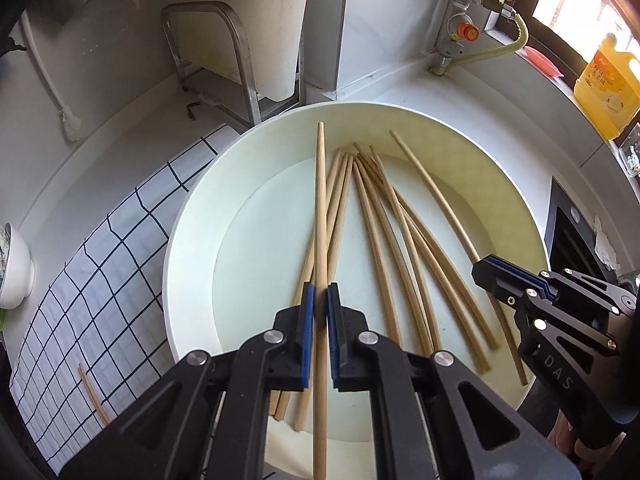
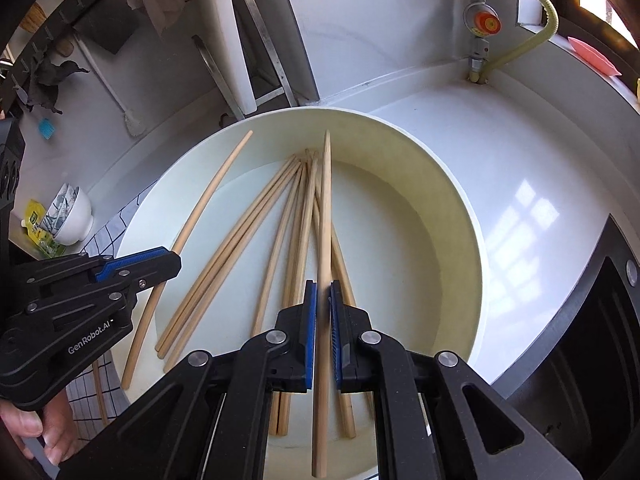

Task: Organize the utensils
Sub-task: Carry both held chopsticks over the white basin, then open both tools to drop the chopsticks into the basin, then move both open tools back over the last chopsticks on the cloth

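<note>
My left gripper (image 1: 320, 292) is shut on one wooden chopstick (image 1: 320, 200), which runs lengthwise between the blue pads. It hangs over a large round white basin (image 1: 192, 216). Several loose chopsticks (image 1: 380, 240) lie fanned on the basin floor. My right gripper (image 2: 323, 292) is likewise shut on a single chopstick (image 2: 326, 208) above the same basin (image 2: 472, 216) and its loose chopsticks (image 2: 240, 240). Each gripper shows in the other's view: the right gripper (image 1: 486, 268) at the basin's right side, the left gripper (image 2: 168, 258) at its left.
A checked cloth (image 1: 100, 272) lies left of the basin with a pair of chopsticks (image 1: 94, 396) on it. A white bowl (image 2: 72, 216) stands beyond it. A black stove (image 2: 600, 320) is on the right, a metal rack (image 1: 224, 60) and gas valve (image 1: 466, 32) behind.
</note>
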### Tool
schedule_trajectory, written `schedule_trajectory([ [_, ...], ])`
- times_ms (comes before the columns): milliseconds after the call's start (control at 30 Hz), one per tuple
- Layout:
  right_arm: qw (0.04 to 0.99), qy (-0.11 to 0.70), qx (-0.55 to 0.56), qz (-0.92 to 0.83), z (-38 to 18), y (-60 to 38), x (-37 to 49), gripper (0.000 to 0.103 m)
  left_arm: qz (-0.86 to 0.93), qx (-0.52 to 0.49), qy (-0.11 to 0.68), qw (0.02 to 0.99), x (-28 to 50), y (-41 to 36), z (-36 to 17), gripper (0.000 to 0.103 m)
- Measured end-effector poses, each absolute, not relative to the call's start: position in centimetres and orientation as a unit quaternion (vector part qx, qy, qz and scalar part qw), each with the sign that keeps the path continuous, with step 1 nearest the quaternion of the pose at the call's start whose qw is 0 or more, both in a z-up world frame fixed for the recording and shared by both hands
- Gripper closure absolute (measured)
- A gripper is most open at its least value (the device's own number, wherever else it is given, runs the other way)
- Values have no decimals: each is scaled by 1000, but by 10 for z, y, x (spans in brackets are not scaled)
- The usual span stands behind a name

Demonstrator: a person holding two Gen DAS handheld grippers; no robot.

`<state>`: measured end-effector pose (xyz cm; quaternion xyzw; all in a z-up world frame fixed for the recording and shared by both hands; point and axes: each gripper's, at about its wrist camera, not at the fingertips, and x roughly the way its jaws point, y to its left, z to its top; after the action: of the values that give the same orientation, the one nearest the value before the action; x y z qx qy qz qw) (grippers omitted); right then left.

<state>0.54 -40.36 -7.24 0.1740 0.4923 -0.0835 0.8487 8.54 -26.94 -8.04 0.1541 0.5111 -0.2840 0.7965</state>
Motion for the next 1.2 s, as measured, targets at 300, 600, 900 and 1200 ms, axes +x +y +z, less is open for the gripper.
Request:
schedule_trajectory([
  [300,854,477,185,-93,-63,-414,-2,82,-275,149,501,807,84,-262,-67,65],
  [600,860,465,189,-93,-51,-410,-9,76,-272,152,491,813,77,-255,-56,60],
  [900,869,450,182,-94,-32,-402,-16,74,-268,135,477,826,67,-235,-37,59],
  [1200,880,439,162,-82,-14,-370,-25,71,-253,104,464,843,56,-189,-19,54],
])
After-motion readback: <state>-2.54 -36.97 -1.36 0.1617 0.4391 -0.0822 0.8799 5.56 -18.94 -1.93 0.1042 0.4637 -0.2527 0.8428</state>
